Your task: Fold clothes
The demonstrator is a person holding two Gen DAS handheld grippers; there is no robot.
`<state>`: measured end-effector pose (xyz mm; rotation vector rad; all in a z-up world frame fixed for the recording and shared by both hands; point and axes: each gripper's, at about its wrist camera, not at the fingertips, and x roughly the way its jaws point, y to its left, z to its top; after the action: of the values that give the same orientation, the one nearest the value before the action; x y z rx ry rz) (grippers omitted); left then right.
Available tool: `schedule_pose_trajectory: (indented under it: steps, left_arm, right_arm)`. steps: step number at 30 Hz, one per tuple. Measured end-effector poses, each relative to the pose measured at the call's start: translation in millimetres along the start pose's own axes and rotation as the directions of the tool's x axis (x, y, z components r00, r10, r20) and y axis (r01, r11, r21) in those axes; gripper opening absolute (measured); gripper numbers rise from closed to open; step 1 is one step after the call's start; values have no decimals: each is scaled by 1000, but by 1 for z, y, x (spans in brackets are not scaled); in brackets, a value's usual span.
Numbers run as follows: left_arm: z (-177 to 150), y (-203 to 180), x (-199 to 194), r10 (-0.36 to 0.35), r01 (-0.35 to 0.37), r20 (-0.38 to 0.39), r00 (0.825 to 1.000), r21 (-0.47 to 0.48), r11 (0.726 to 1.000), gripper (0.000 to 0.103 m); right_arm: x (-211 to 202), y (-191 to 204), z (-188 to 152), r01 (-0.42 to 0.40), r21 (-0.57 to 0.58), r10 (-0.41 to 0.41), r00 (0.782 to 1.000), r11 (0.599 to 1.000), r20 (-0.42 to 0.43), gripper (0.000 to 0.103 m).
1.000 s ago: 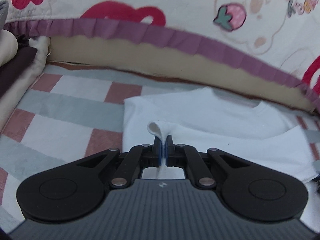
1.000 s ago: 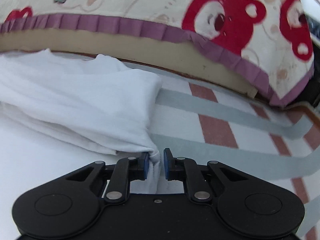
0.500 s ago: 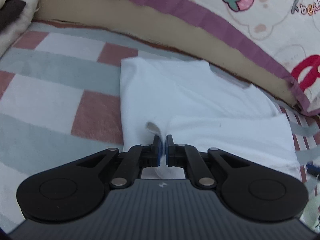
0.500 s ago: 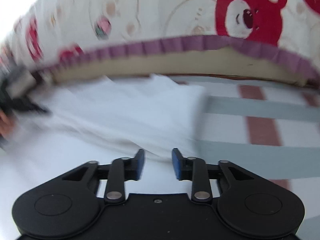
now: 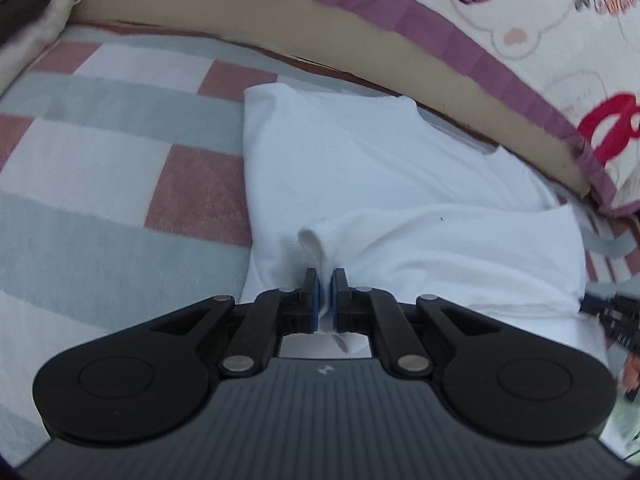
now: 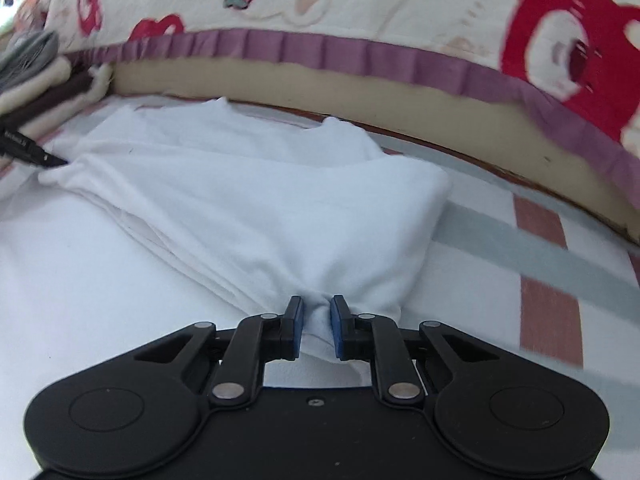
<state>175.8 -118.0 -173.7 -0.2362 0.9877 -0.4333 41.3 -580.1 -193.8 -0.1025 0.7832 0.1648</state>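
The white cotton T-shirt [image 5: 360, 168] you are folding is lying on the checked pink, grey and white blanket [image 5: 120, 184], with its far edge close to the tan band under the purple-frilled, bear-printed quilt [image 5: 520, 20]. A folded-over layer is lying across the shirt's near half.

Your left tool [image 5: 325, 292] is pinching a bunched ridge of that layer, its blue-padded jaws nearly together with only the cloth between them. A small curl of fabric is standing up just beyond the tips.

Your right tool [image 6: 317, 320] is gripping the shirt's other near corner, its jaws a little wider apart and filled with gathered white fabric; creases are fanning away from the grip.

Left of the shirt, a blurred stack of dark and cream cloth [image 6: 44, 92] is resting against the quilt.
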Motion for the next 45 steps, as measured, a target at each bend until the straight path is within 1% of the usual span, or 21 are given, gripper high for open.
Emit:
schedule_pose_trajectory:
  steps: [5, 8, 11, 12, 14, 17, 22, 26, 28, 29, 31, 33, 34, 35, 36, 37, 38, 39, 40, 42, 45]
  left_arm:
    - [-2, 4, 0, 4, -4, 16, 1000, -21, 1000, 5]
    - [-1, 1, 3, 19, -19, 27, 999, -27, 999, 5]
    - [0, 0, 2, 30, -28, 44, 999, -47, 999, 5]
    - [1, 1, -1, 36, -32, 64, 997, -53, 998, 5]
    - [4, 3, -11, 36, -28, 126, 991, -66, 997, 4]
    - [6, 0, -28, 21, -13, 206, 978, -44, 999, 3]
    - [3, -11, -35, 64, -74, 262, 963, 31, 997, 4]
    - [4, 2, -28, 47, -46, 240, 970, -8, 999, 4]
    - [3, 5, -30, 70, -69, 243, 967, -12, 998, 4]
    - [2, 6, -33, 90, -91, 252, 964, -8, 996, 4]
    - [0, 7, -39, 129, -134, 269, 954, 0, 991, 4]
    - [-3, 8, -45, 168, -178, 286, 943, 7, 984, 4]
    - [-4, 9, -48, 188, -199, 295, 937, 10, 980, 4]
    - [-5, 10, -50, 186, -198, 294, 938, 13, 980, 4]
    - [-6, 12, -51, 135, -144, 272, 953, 15, 989, 4]
    - [-7, 12, -50, 90, -98, 251, 964, 17, 995, 5]
    - [-9, 12, -50, 45, -51, 230, 972, 18, 999, 5]
    - [-10, 11, -48, 7, -12, 210, 978, 20, 1000, 8]
    - [-12, 8, -43, -8, 2, 195, 981, 32, 999, 21]
    - [-16, -2, -32, 7, -26, 196, 981, 96, 995, 41]
    - [-25, -16, -13, 50, -87, 177, 983, 207, 975, 38]
  right_arm:
    - [-6, 7, -13, 29, -72, -31, 999, 997, -31, 16]
    - [-7, -2, -15, 12, 23, -12, 1000, 1000, -20, 16]
    - [-8, 0, -13, 24, 31, -23, 999, 999, -43, 16]
    - [-10, 2, -12, 24, 27, -22, 998, 999, -62, 16]
    - [-13, 4, -12, 17, 32, -13, 994, 999, -109, 9]
    - [-17, 7, -12, 18, 48, -11, 988, 999, -154, 9]
    - [-14, 17, -13, 70, 35, -64, 987, 997, -148, 10]
    - [-10, 35, -4, 137, -9, -136, 971, 991, -196, 8]
    - [-11, 41, 3, 118, -10, -117, 965, 993, -235, 8]
    - [-14, 46, 7, 69, 21, -62, 970, 997, -237, 9]
    - [-27, 51, 18, -49, 100, 67, 981, 994, -180, 9]
    - [-36, 45, 28, -154, 194, 171, 983, 969, -73, 19]
    - [-34, 37, 31, -144, 235, 157, 987, 961, -38, 26]
    - [-32, 28, 33, -124, 276, 132, 991, 953, -9, 26]
    - [-26, 16, 33, -51, 316, 59, 998, 947, -15, 26]
    - [-19, 3, 35, 19, 360, -9, 1000, 933, -29, 32]
    - [-14, -7, 37, 49, 388, -45, 999, 920, -19, 33]
    - [-10, -18, 39, 79, 416, -82, 997, 906, -10, 33]
    - [-5, -28, 41, 107, 444, -118, 993, 890, -1, 33]
    - [4, -47, 45, 143, 499, -174, 985, 855, 16, 35]
    - [17, -66, 50, 166, 552, -215, 976, 818, 25, 37]
